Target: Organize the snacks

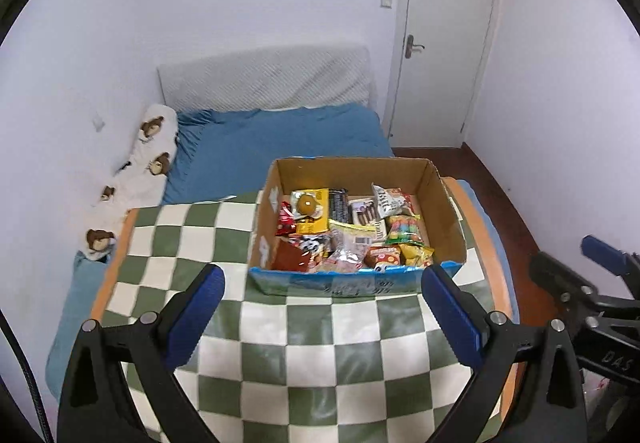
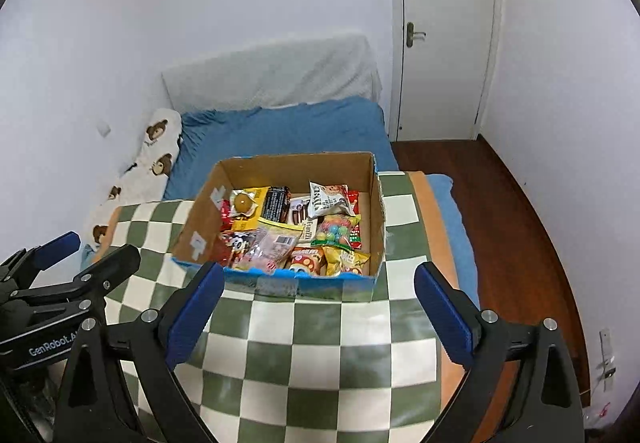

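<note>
Snack packets (image 1: pixel 352 231) overlapping, lower ones hidden.

box (image 1: pixel 444 211) on table (image 1: pixel 304 347), toward its far right corner | snack packets (image 1: pixel 352 231) in box, heaped against its near wall | bed (image 1: pixel 280 139) behind table's far edge | pillow (image 1: pixel 148 163) along bed's left side, against wall | door (image 1: pixel 444 43) behind bed, right | both grippers above table's near edge, left gripper (image 1: pixel 322 307) beside right gripper (image 2: pixel 318 307)

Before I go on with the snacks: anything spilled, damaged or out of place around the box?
Nothing spilled: every snack packet sits inside the cardboard box, though jumbled and overlapping. The box's near blue edge looks torn and ragged. Both hand-held grippers, left and right, are open and empty above the checkered cloth.
</note>
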Demonstrator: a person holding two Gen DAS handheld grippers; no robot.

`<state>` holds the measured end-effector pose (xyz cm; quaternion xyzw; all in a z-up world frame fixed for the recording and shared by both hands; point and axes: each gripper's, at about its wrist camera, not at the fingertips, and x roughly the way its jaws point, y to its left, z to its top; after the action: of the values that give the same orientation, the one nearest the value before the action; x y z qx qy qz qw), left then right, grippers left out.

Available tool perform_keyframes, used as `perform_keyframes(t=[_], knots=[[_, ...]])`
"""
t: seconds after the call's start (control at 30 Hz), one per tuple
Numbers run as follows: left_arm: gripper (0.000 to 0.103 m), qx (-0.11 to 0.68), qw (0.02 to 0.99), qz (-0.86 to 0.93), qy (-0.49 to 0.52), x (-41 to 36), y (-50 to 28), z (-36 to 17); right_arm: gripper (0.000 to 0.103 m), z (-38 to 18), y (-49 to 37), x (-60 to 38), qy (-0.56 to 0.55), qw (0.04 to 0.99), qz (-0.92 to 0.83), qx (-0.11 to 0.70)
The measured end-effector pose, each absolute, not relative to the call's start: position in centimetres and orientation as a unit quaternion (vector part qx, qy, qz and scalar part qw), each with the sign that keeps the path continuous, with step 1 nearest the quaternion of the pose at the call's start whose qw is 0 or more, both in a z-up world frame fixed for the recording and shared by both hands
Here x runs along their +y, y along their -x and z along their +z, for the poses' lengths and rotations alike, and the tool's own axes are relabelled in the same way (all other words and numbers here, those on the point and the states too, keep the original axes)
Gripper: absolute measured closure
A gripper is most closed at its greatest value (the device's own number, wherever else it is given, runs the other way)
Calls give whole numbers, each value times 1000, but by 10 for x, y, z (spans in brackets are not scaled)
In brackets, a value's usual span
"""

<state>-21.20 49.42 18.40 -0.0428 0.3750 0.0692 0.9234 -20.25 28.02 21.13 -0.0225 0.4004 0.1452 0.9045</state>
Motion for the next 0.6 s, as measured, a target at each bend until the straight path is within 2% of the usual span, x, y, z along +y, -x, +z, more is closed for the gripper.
perform_keyframes(t=[0.3, 0.6], knots=[[2, 337, 936, 88, 53, 493, 265, 215, 4, 255, 274, 268, 41, 926, 143, 347], [2, 338, 936, 89, 41, 487, 285, 218, 4, 271, 297, 263, 42, 931, 141, 334]])
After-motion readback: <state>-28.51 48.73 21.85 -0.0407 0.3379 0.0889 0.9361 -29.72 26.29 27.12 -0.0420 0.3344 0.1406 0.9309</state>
